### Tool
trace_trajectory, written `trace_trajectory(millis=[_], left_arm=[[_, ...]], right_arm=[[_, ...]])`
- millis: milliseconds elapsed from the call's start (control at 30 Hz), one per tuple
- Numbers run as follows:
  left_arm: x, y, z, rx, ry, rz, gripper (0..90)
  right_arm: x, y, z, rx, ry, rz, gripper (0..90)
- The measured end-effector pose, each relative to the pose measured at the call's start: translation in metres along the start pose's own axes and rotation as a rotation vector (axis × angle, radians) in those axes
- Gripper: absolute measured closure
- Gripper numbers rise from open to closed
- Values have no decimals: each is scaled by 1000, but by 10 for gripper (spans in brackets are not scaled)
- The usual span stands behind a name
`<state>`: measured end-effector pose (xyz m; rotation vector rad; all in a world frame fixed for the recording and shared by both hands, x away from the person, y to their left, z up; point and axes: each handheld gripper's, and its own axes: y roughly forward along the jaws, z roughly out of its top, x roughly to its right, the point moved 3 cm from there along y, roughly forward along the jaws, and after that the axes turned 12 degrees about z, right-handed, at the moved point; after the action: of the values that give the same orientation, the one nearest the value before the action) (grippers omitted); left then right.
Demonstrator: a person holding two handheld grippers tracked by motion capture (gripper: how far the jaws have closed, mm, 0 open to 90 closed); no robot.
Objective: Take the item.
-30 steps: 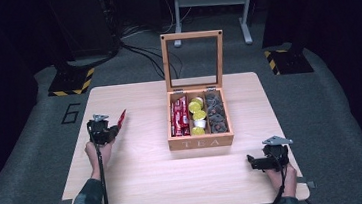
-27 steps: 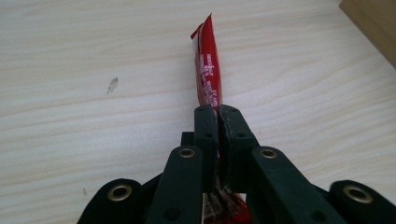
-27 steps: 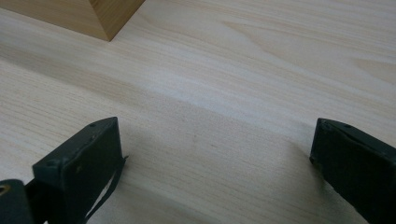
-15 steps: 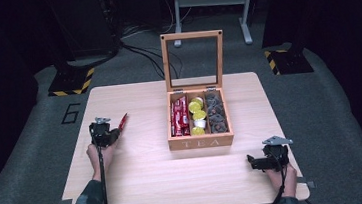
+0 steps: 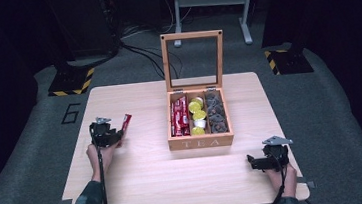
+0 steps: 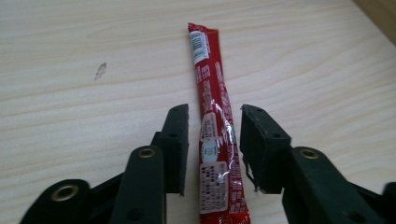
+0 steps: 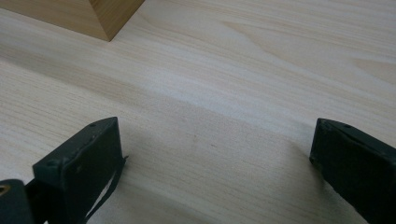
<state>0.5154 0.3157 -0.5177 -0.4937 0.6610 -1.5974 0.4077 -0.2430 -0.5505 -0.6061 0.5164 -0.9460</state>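
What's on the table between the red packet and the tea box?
Nothing: in the high view, bare table lies between the red packet and the tea box.

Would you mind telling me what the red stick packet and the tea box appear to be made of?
The red stick packet looks like glossy plastic or foil film: it shows crinkles and highlights. The tea box looks like light matte wood with visible grain; its raised lid seems to hold a clear pane.

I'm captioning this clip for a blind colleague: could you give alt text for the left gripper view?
A red sachet lies flat on the wooden table between the left gripper's two black jaws, which have just been opening and stand clear of it on both sides.
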Motion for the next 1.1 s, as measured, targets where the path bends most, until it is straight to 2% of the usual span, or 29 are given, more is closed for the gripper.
trace_trajectory(millis=[100, 333, 467, 567, 700, 800, 900, 1100], left_arm=[[2, -7, 3, 11, 8, -12, 421], [5, -27, 7, 36, 31, -27, 181], [6, -40, 5, 72, 61, -11, 145], [5, -48, 2, 67, 79, -16, 118], [2, -60, -1, 73, 71, -26, 71], [-1, -72, -4, 94, 87, -14, 67], [-4, -81, -12, 104, 95, -14, 64], [-14, -92, -28, 118, 86, -5, 67]], right_arm=[[0, 0, 0, 0, -1, -1, 16], [0, 0, 0, 0, 0, 0, 16], [0, 0, 0, 1, -1, 0, 17], [0, 0, 0, 1, -1, 0, 17], [0, 0, 0, 0, 0, 0, 17], [0, 0, 0, 0, 0, 0, 17], [0, 0, 0, -1, 0, 0, 17], [0, 0, 0, -1, 0, -1, 17]])
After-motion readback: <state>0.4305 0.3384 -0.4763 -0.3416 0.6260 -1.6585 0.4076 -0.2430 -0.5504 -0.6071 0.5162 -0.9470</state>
